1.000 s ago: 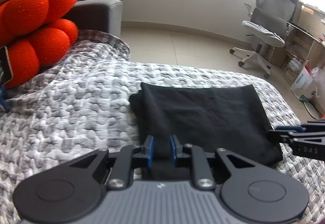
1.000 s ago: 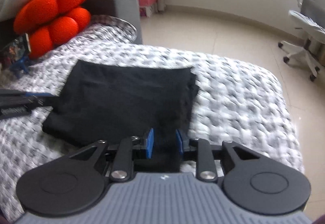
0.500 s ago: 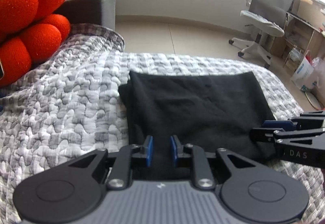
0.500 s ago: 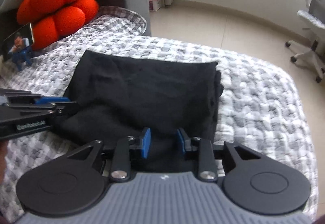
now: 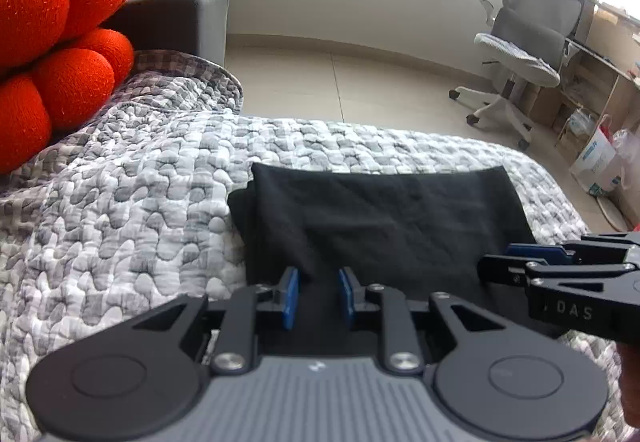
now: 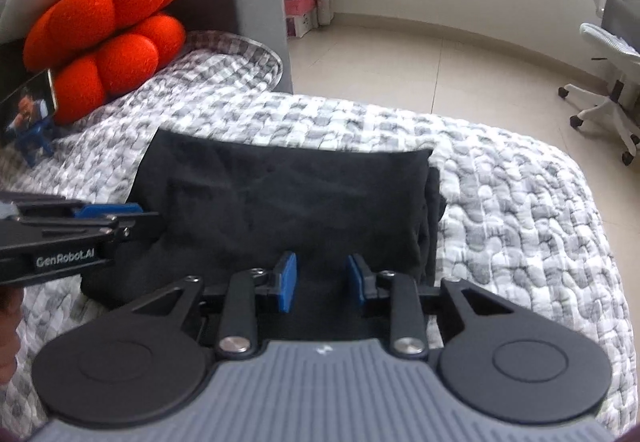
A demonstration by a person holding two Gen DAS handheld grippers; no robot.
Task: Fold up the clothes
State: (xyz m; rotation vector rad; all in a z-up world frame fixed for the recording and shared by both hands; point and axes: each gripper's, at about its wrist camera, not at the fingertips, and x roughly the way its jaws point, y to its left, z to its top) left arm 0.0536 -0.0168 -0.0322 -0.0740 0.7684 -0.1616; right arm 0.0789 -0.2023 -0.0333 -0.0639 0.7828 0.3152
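Note:
A black garment [image 5: 400, 217] [image 6: 280, 193] lies folded into a rectangle on a grey-and-white quilted bedspread [image 5: 120, 201] [image 6: 520, 222]. My left gripper [image 5: 318, 274] [image 6: 132, 215] is over its near left corner. Its jaws are opening, and the blue pads stand apart with black cloth lying loose between them. My right gripper [image 6: 322, 262] [image 5: 516, 262] sits at the near right corner. Its pads are also apart over the cloth, without pinching it. The garment's near edge is hidden under both gripper bodies.
A red bobbled cushion [image 5: 60, 41] [image 6: 108, 25] leans at the back left against a grey upholstered block [image 5: 180, 17]. A small picture card [image 6: 28, 105] stands beside it. Beyond the bed are tiled floor, an office chair [image 5: 520, 53] [image 6: 612, 49] and a bag [image 5: 596, 161].
Both grippers have edged forward over the garment, side by side. The left jaws have widened a little, and the right jaws slightly. The garment stays flat on the bed.

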